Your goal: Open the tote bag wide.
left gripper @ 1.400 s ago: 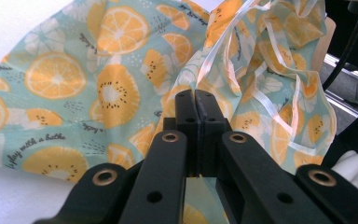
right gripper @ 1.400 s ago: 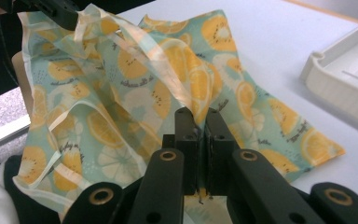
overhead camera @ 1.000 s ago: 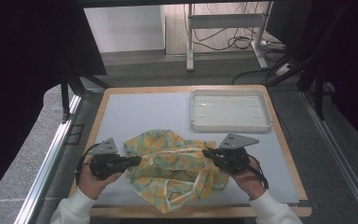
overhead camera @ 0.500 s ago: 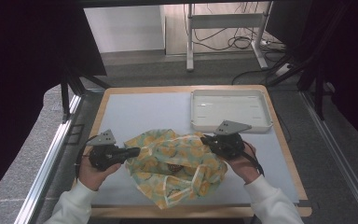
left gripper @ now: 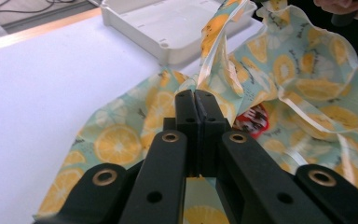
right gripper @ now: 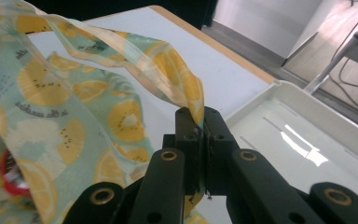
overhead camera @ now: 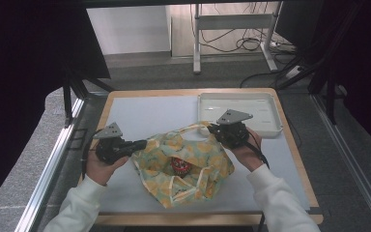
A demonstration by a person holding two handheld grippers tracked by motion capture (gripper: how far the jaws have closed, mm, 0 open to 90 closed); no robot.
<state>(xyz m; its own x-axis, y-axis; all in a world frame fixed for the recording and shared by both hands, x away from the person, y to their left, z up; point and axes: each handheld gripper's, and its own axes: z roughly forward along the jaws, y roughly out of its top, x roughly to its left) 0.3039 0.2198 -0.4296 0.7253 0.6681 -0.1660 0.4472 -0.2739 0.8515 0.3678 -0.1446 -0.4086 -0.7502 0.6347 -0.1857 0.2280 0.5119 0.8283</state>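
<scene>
A cloth bag (overhead camera: 198, 181) printed with lemon slices lies on the pale table mat (overhead camera: 145, 113), its mouth pulled wide. A red object (overhead camera: 178, 165) sits inside it. My left gripper (overhead camera: 145, 143) is shut on the bag's left rim, and the left gripper view shows its jaws (left gripper: 195, 95) pinching the fabric (left gripper: 307, 88) with the red object (left gripper: 256, 119) just beyond. My right gripper (overhead camera: 211, 128) is shut on the bag's right rim or strap. In the right gripper view the jaws (right gripper: 198, 114) clamp a raised fold of the bag (right gripper: 51, 93).
A white shallow tray (overhead camera: 256, 108) stands at the back right of the table, just behind my right gripper, and also appears as the tray (left gripper: 168, 23) and the tray (right gripper: 307, 140). The table's wooden edge (overhead camera: 294, 159) runs along the right. Beyond the table are a desk frame and cables on the floor.
Both grippers have moved away from the person and slightly up, the right one toward the tray. The bag's mouth has spread wider, and the red object inside now shows.
</scene>
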